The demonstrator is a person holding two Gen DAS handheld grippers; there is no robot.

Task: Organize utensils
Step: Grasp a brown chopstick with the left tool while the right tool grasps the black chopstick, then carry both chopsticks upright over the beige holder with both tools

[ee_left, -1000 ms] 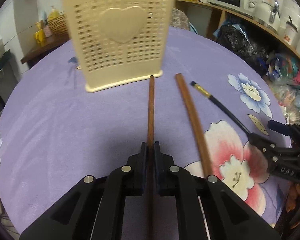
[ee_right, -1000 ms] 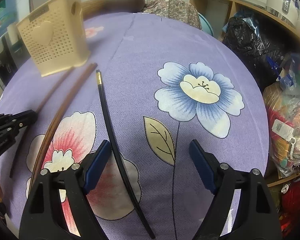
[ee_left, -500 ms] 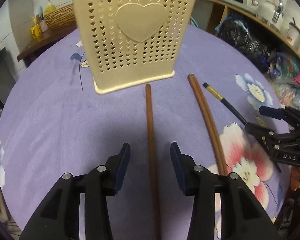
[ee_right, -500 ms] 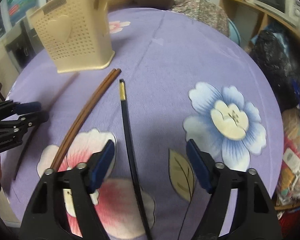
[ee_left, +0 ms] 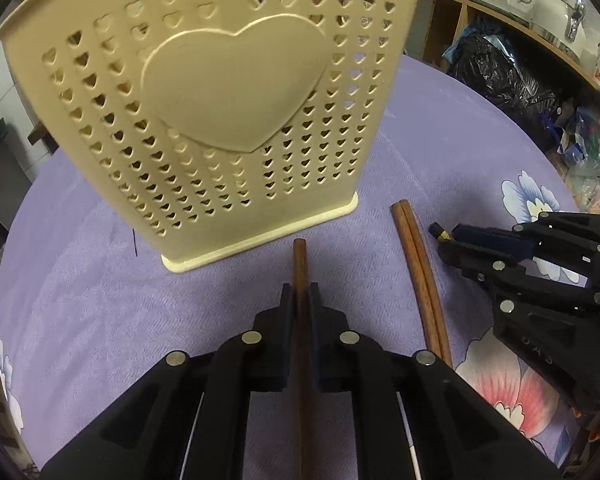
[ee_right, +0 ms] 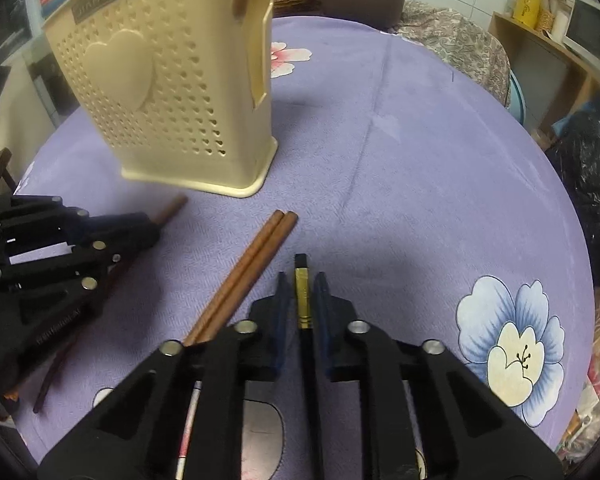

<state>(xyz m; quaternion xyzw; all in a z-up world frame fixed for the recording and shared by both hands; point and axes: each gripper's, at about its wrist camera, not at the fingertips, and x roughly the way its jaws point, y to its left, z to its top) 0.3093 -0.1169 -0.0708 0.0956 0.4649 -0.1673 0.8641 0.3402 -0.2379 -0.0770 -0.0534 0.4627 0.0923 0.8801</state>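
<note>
Two grips are seen at once on the purple flowered tablecloth point(ee_right: 420, 152). The left gripper point(ee_left: 300, 300) is closed on a single brown wooden chopstick point(ee_left: 299, 256), whose tip projects a little beyond the fingers and points straight at the base of the cream perforated utensil holder point(ee_left: 220, 100), which stands just ahead. The right gripper point(ee_right: 303, 286) is closed on a black chopstick with a gold band point(ee_right: 302, 292), its square end likewise projecting forward between the pads. In each case the long axis of the stick is laid along the line of the fingers, so that each is held like an extension of the tool. A pair of brown chopsticks point(ee_right: 256, 264) is left lying side by side on the cloth between the two grippers, untouched. Whether either held stick has been raised clear of the cloth cannot be told. The holder is nearer to the left gripper, its foot lying just beyond the brown tip; its open top is out of view above. It is judged that each stick must be tipped from lying flat toward upright before it can be dropped in.
</note>
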